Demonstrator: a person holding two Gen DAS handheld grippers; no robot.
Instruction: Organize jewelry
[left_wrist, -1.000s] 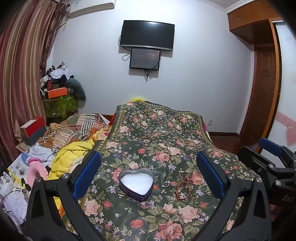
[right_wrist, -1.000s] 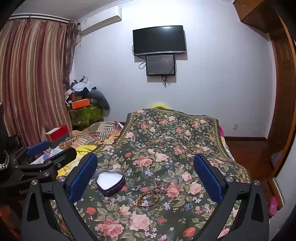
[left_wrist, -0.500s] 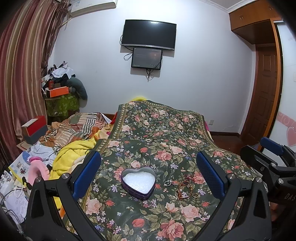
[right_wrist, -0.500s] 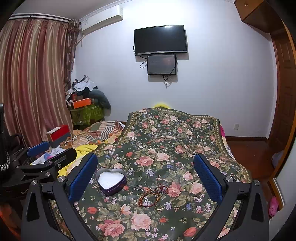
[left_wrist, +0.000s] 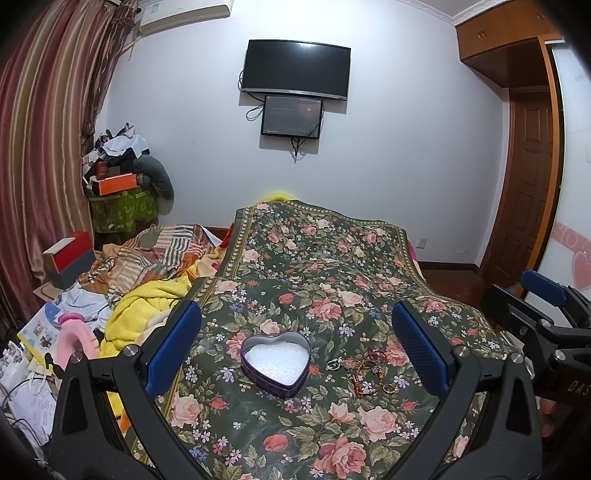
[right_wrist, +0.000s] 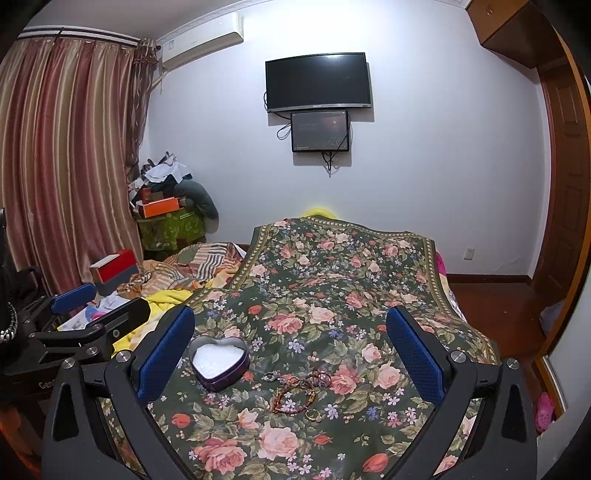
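A bed (left_wrist: 332, 258) is covered by a dark green cloth (right_wrist: 332, 280) printed with pink roses, hanging over its far end and right edge. Near the front edge, a purple heart-shaped tin (left_wrist: 275, 363) (right_wrist: 218, 362) with a white lining lies open on the cloth. Just to its right lies a small heap of jewelry (left_wrist: 364, 374) (right_wrist: 299, 393): a silver ring, brown beaded strands and a gold ring, apart from the tin.

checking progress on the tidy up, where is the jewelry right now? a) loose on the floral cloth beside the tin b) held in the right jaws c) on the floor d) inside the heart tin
a: the bracelets and rings lie loose on the floral cloth just right of the heart tin, which holds only its white lining; both grippers stand open and hold nothing.
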